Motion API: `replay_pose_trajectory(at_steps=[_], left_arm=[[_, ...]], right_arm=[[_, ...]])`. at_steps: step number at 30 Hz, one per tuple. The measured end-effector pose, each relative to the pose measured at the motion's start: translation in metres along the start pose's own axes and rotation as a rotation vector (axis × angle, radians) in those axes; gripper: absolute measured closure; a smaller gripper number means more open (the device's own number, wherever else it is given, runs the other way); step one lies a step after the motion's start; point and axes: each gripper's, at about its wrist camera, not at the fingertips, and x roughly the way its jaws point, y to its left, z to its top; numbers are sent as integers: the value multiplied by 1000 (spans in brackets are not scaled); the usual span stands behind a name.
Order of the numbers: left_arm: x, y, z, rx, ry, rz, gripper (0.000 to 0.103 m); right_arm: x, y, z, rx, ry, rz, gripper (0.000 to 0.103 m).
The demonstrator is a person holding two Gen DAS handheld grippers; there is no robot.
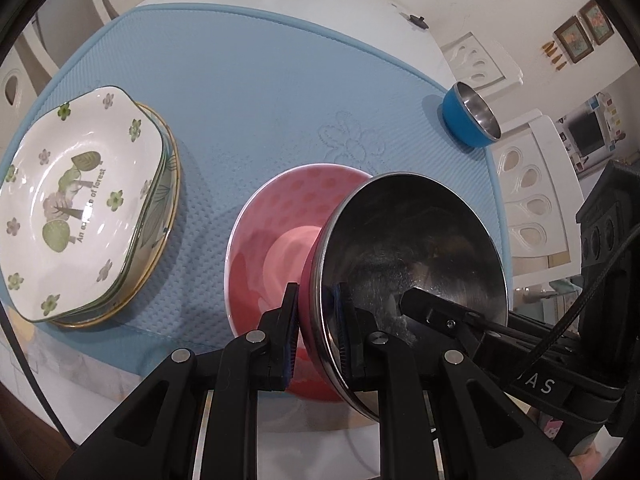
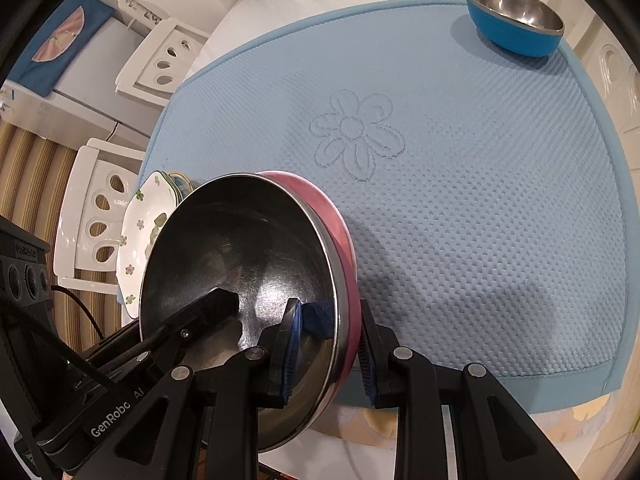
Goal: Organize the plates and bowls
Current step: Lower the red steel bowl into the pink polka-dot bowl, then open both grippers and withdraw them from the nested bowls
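Observation:
A steel bowl with a pink outer wall (image 1: 408, 248) hangs tilted over a pink dotted bowl (image 1: 276, 216) that sits on the blue mat (image 1: 260, 80). My left gripper (image 1: 316, 332) is shut on the steel bowl's rim, one pad inside and one on the pink wall. On the opposite rim of the same bowl (image 2: 240, 248), my right gripper (image 2: 330, 340) is shut. In each view the other gripper's finger reaches into the bowl. A stack of flower-patterned plates (image 1: 72, 200) rests on the mat's left side, partly hidden behind the steel bowl in the right wrist view (image 2: 140, 232).
A blue bowl with a steel inside (image 1: 472, 120) (image 2: 516, 24) stands at the far right corner of the mat (image 2: 480, 200). White chairs (image 2: 100, 220) ring the white table. The mat's near edge lies close below the grippers.

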Motion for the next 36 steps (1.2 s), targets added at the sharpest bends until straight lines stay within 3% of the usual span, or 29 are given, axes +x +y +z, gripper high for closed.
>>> replay_pose_trajectory(at_steps=[16, 30, 36], left_arm=[[-6, 26, 0, -30, -21, 66, 80], [-7, 17, 12, 107, 17, 196, 74], [-24, 11, 16, 157, -26, 149, 73]], right_arm=[[2, 10, -5, -1, -16, -8, 77], [-2, 13, -9, -6, -20, -5, 77], [-11, 7, -6, 17, -36, 4, 77]])
